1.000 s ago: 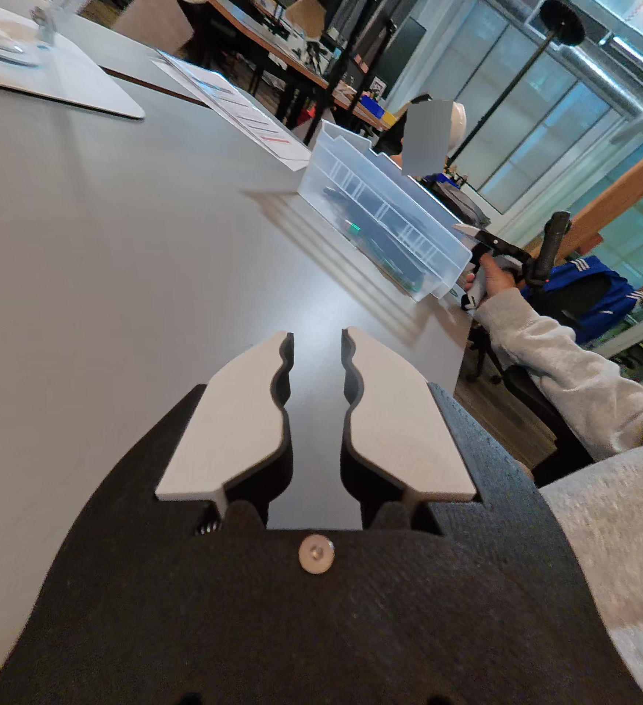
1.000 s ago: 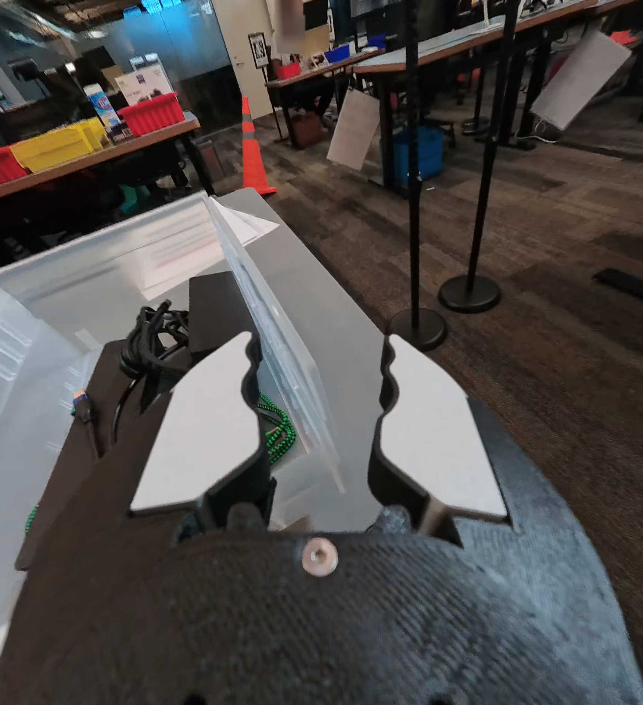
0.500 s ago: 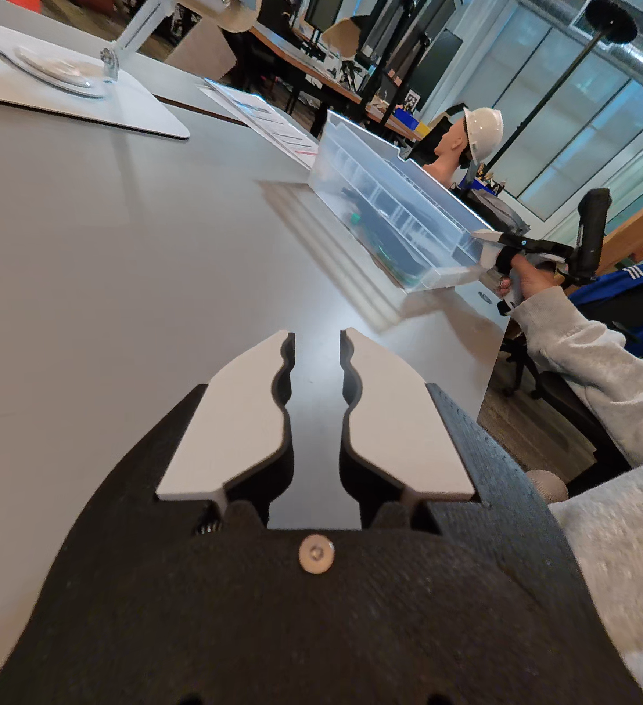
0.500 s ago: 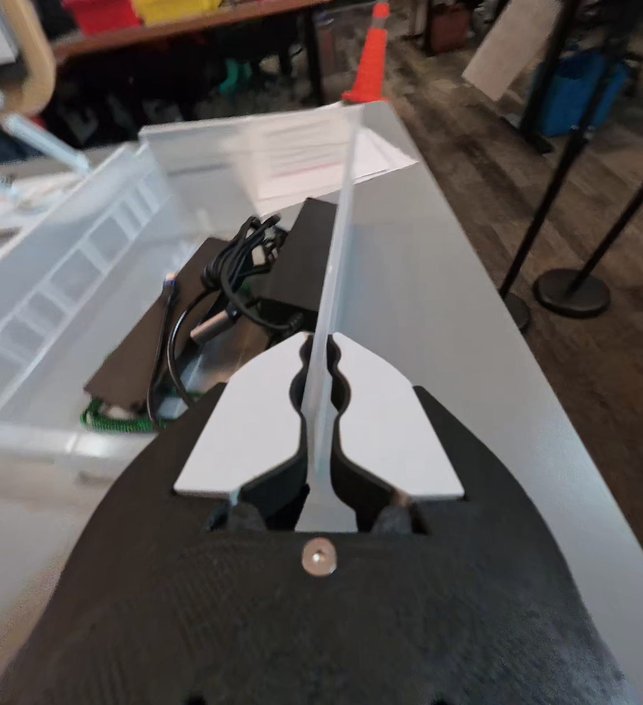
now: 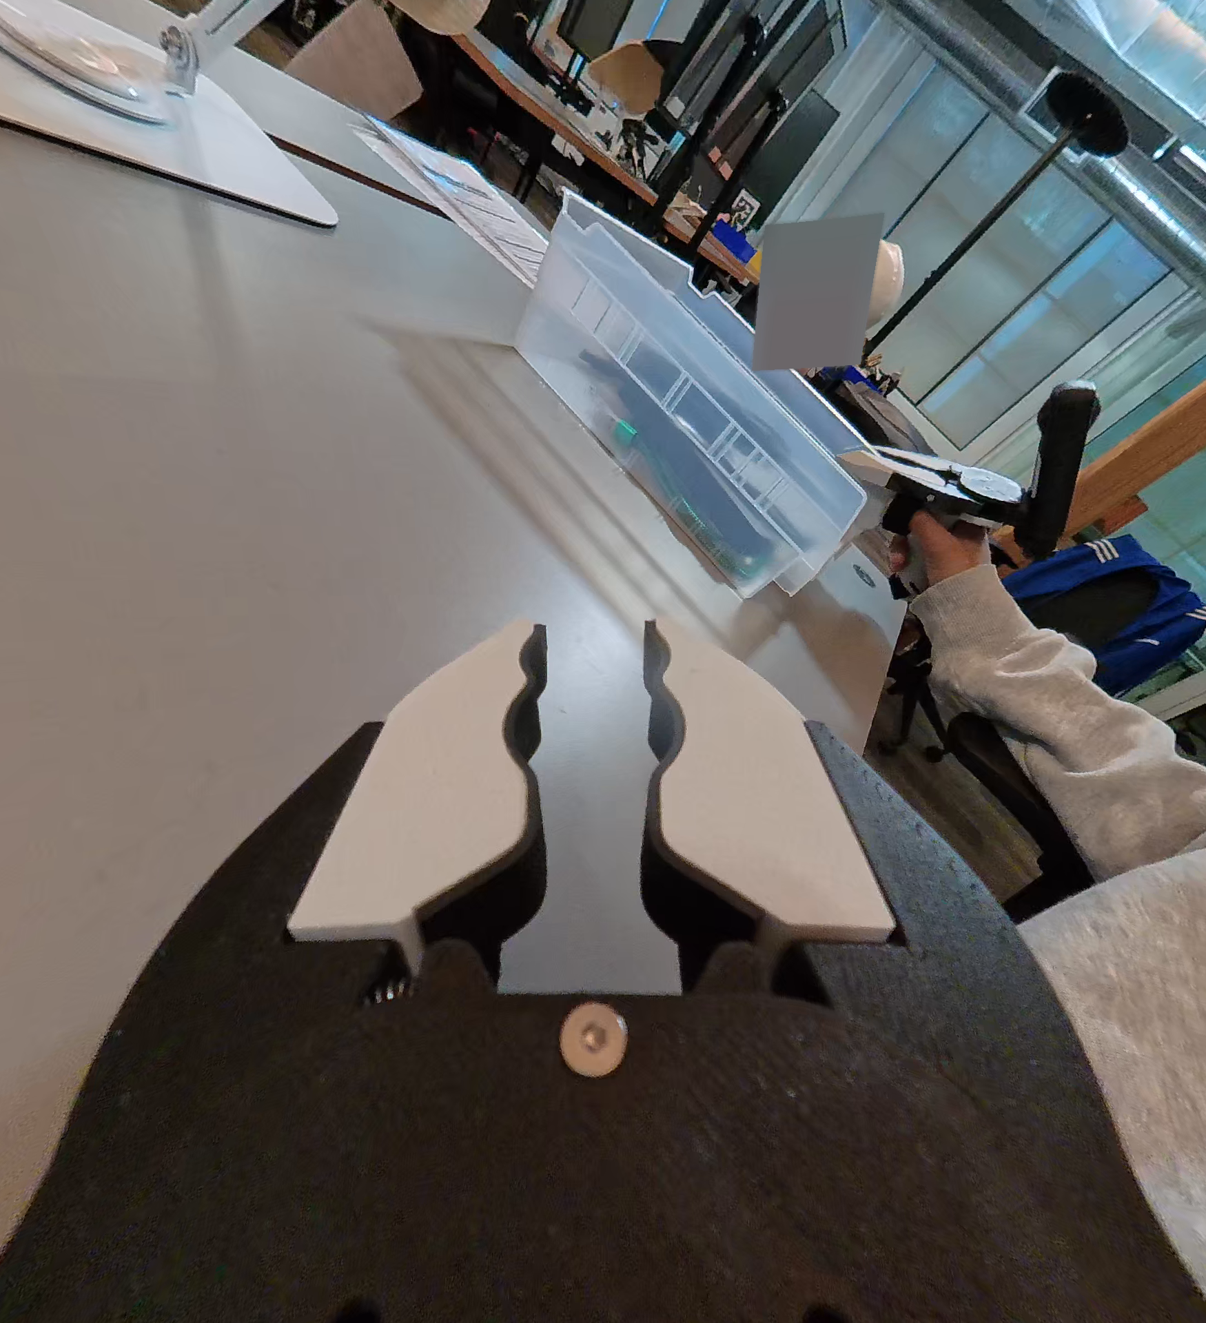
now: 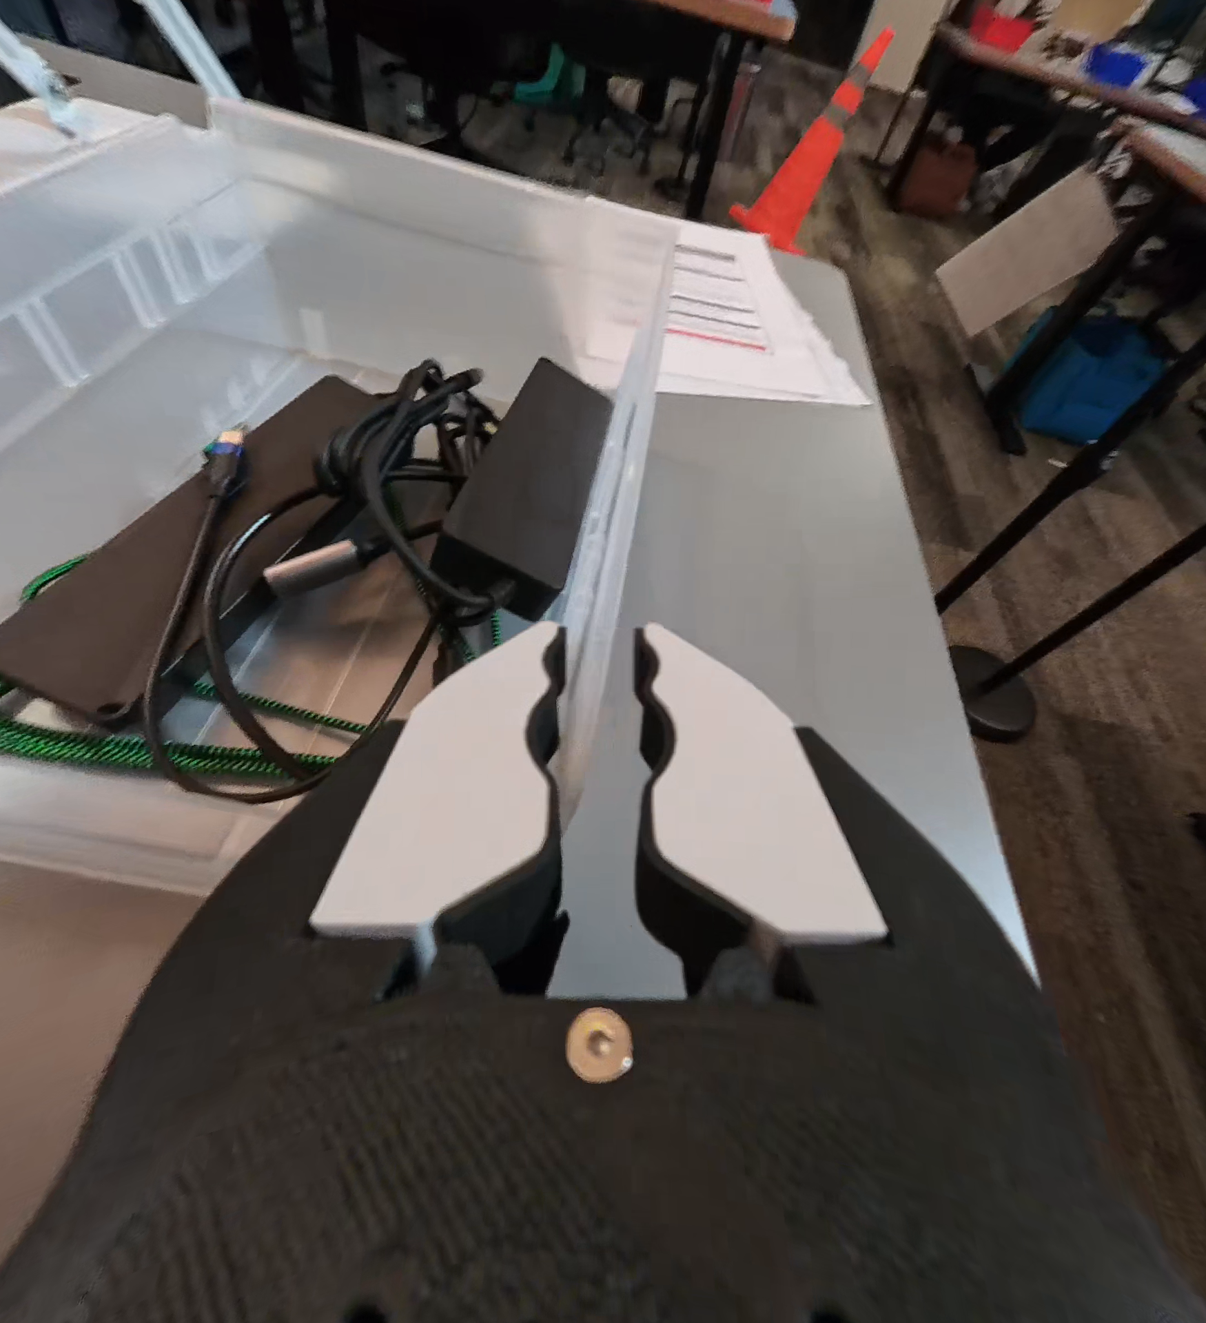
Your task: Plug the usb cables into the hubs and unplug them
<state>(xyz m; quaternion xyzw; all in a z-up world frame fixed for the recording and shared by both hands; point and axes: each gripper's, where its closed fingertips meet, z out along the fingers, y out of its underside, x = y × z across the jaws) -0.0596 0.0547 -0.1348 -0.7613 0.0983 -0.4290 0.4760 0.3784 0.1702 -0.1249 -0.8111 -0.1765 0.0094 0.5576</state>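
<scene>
A clear plastic bin [image 6: 156, 236] stands on the grey table [image 6: 765, 573]. It holds a flat black hub [image 6: 120, 573], a black box [image 6: 528, 487], a bundle of black USB cables [image 6: 371, 458] and a green braided cable [image 6: 84, 744]. My right gripper [image 6: 600, 633] straddles the bin's right wall [image 6: 614, 501], with the jaws closed narrowly on its rim. My left gripper [image 5: 593, 630] is open and empty, low over bare table, well short of the bin [image 5: 693, 401]. The right gripper [image 5: 872, 462] shows at the bin's far end in the left wrist view.
A printed sheet [image 6: 722, 322] lies beyond the bin. A white stand base [image 5: 156, 143] sits at the table's far left. The table edge runs close on the right, with stanchion bases [image 6: 994, 701] and an orange cone [image 6: 815, 157] on the floor beyond.
The right gripper went from open beside the bin wall to closed on it, then swung with the bin. The jaw gap is now slightly wider. The left gripper stayed open.
</scene>
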